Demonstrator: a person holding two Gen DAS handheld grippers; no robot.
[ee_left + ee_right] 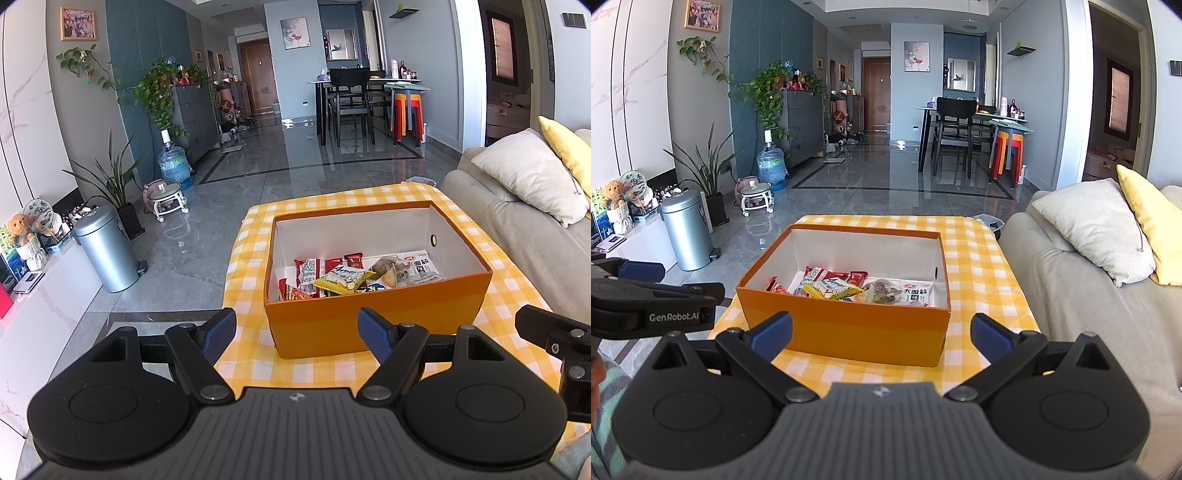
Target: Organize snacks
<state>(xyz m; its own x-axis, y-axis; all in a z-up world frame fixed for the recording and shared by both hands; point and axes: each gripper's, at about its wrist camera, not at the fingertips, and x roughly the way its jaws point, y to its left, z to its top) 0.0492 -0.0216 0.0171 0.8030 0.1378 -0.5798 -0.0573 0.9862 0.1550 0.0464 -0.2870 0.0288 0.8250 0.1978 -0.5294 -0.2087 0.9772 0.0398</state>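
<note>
On the yellow-checked table (pixel 369 369), an open orange cardboard box (pixel 369 317) held crinkly snack packets (pixel 343 278).
Its long axis ran left to right. Left hand-held gripper (pixel 296 328) and right hand-held gripper (pixel 881 334) hung just short of it, both spread wide and empty.

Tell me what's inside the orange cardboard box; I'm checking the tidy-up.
Inside the orange cardboard box: overlapping snack packets, including a yellow wrapper and a white pouch. Anything beneath them is covered.

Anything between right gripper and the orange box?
Nothing but bare checkered cloth. The right wrist view shows the open right gripper just short of the orange box, fingers empty.
</note>
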